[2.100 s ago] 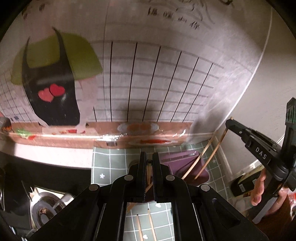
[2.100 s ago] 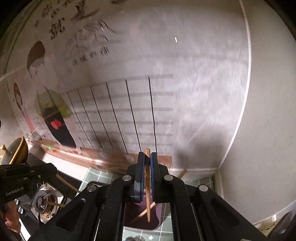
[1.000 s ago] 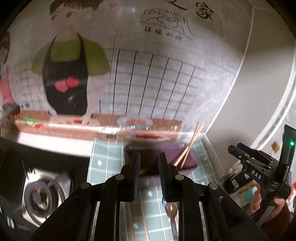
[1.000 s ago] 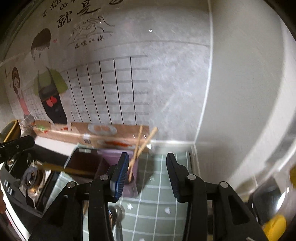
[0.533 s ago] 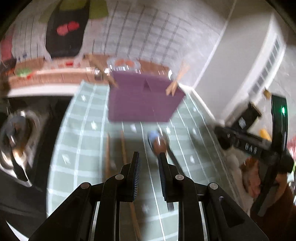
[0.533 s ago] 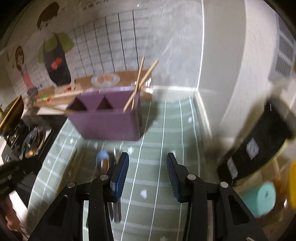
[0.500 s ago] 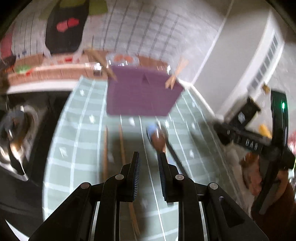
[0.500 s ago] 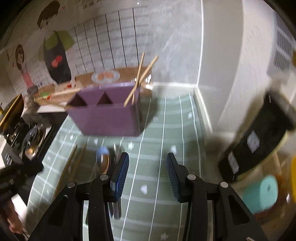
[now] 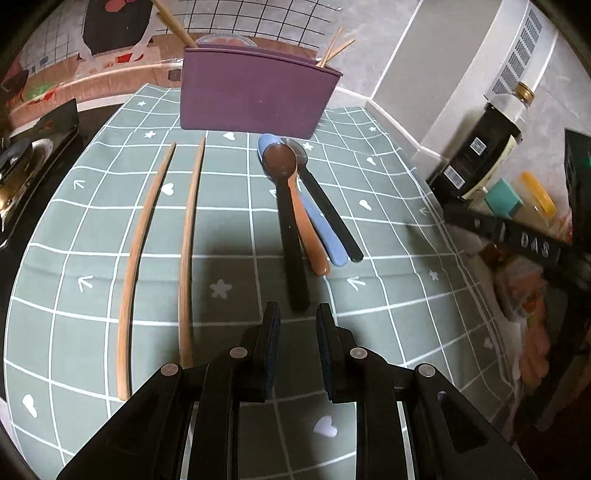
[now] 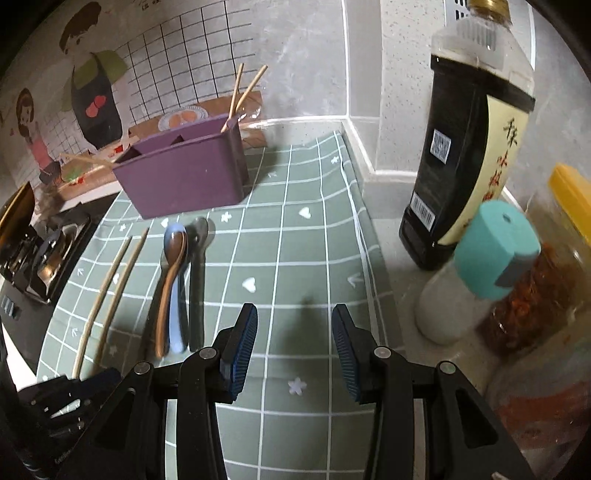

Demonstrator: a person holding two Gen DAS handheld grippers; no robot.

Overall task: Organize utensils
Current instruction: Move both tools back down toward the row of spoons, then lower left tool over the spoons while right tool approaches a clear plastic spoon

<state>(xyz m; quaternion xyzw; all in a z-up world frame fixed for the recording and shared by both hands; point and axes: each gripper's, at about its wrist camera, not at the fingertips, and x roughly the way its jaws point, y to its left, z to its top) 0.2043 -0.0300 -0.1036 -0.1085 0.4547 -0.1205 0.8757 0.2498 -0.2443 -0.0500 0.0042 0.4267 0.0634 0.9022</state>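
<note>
- Both claws hang above the grey-green checked cloth (image 9: pixel 388 229) with nothing in them: the left gripper (image 9: pixel 297 343) has its fingers a narrow gap apart, and the right gripper (image 10: pixel 293 345) has its blue-padded fingers spread wide.
- Just ahead of the left gripper's tips lies the end of a black-handled spoon with a dark brown bowl (image 9: pixel 290 221).
- Beside that spoon, fanned and overlapping at the bowls, lie a tan spoon (image 9: pixel 308 229), a light blue spoon (image 9: pixel 325 232) and a black-handled metal spoon (image 9: pixel 330 218).
- Two loose wooden chopsticks (image 9: pixel 162 240) lie side by side on the cloth, left of the spoons and apart from them.
- A purple rectangular utensil holder with compartments (image 10: pixel 184 177) stands upright at the far edge of the cloth; two chopsticks (image 10: pixel 242 94) lean out of its right end compartment, and more chopsticks (image 9: pixel 171 20) poke out at its left end.
- Right of the cloth stand a dark sauce bottle (image 10: pixel 469 147), a white shaker with a teal cap (image 10: pixel 476 273) and a yellow-lidded jar of red chilli (image 10: pixel 543 288).
</note>
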